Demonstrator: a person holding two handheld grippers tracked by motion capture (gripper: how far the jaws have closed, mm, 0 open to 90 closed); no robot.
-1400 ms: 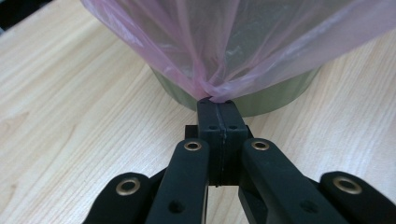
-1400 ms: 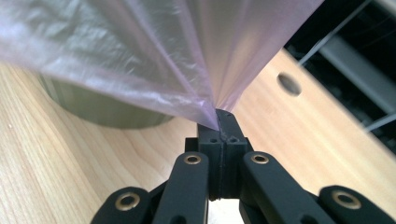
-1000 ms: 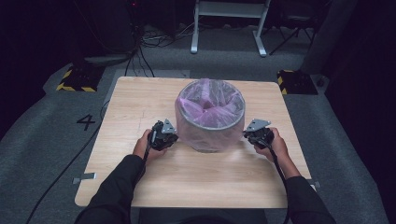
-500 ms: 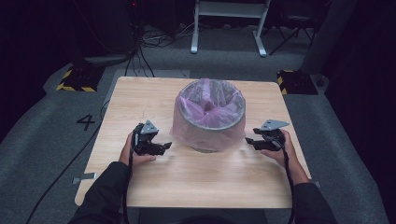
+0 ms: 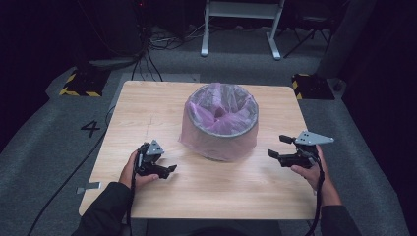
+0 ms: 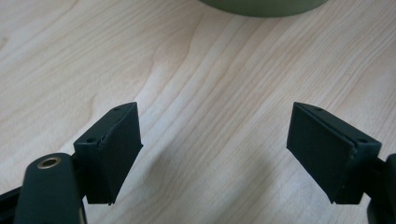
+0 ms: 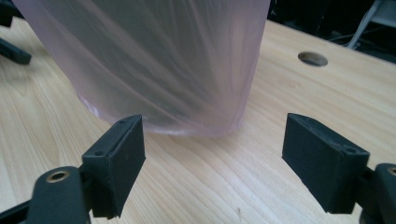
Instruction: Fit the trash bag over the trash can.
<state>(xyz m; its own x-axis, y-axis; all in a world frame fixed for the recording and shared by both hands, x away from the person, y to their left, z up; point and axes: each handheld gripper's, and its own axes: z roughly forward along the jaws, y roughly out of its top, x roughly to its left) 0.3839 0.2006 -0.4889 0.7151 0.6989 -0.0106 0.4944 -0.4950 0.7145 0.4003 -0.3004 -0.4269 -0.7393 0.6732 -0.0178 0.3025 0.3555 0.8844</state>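
- The bin (image 5: 220,124) stands mid-table (image 5: 147,113), its pink liner (image 5: 223,109) draped over the rim and down the sides, between the two grippers.
- The loose liner could slide back into the bin if nudged.
- The right gripper (image 5: 286,147), jaws just opened wide and empty, sits nearest; a careless sweep might snag the film.
- The left gripper (image 5: 164,171), wide and empty, hovers over bare wood.

The round grey bin (image 6: 264,5) is cut off by the top edge of the left gripper view, leaving a sliver of its base. In the right gripper view its translucent pink plastic liner (image 7: 159,65) runs past the top edge, blurred, hiding the bin wall.
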